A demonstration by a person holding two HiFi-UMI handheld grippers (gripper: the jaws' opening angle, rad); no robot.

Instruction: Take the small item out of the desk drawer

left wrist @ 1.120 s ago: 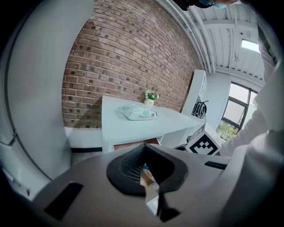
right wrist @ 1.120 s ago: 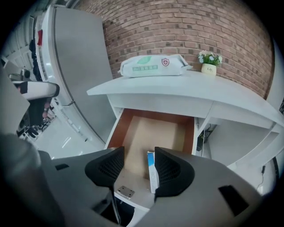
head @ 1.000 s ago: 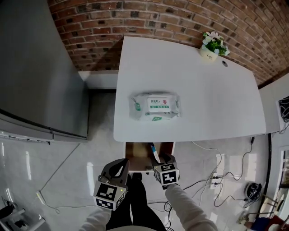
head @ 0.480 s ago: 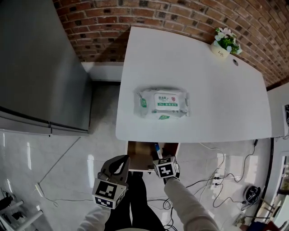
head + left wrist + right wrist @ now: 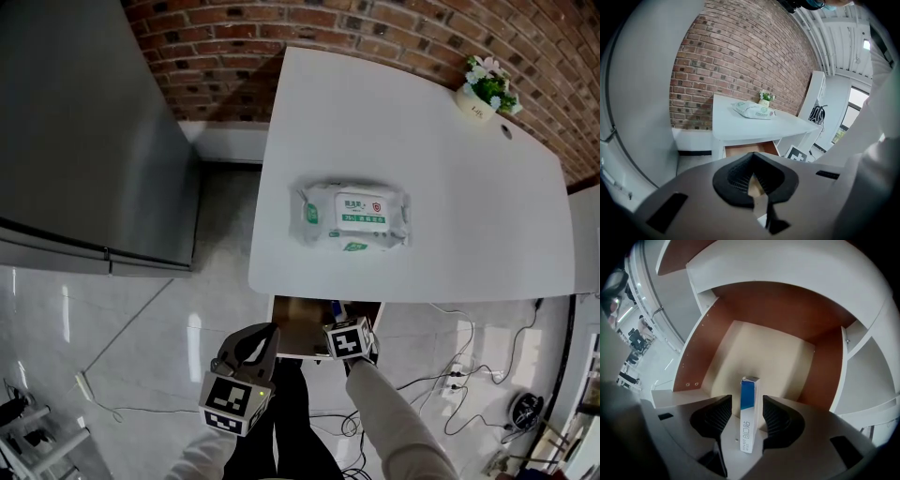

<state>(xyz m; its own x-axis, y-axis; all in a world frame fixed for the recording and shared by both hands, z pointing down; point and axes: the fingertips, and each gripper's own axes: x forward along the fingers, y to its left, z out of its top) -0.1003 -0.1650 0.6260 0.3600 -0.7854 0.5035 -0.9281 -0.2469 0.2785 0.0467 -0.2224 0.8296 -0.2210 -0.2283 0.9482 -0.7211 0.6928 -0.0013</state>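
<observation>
The desk drawer (image 5: 298,328) stands pulled out under the front edge of the white desk (image 5: 422,122). In the right gripper view a slim blue-and-white box (image 5: 749,413) lies on end along the drawer's beige floor (image 5: 764,357). My right gripper (image 5: 746,399) is inside the drawer (image 5: 349,337), open, one jaw on each side of the box with narrow gaps. My left gripper (image 5: 258,339) hangs in front of the drawer, lower left; its jaws meet at the tips (image 5: 752,159) with nothing in them.
A pack of wet wipes (image 5: 354,216) lies mid-desk and a small potted plant (image 5: 489,89) stands at the far right corner. A tall grey cabinet (image 5: 84,131) is on the left. Cables (image 5: 441,375) trail over the floor at the right.
My right gripper has gone further into the drawer, so the box now sits between its jaws. The left gripper has stayed put.
</observation>
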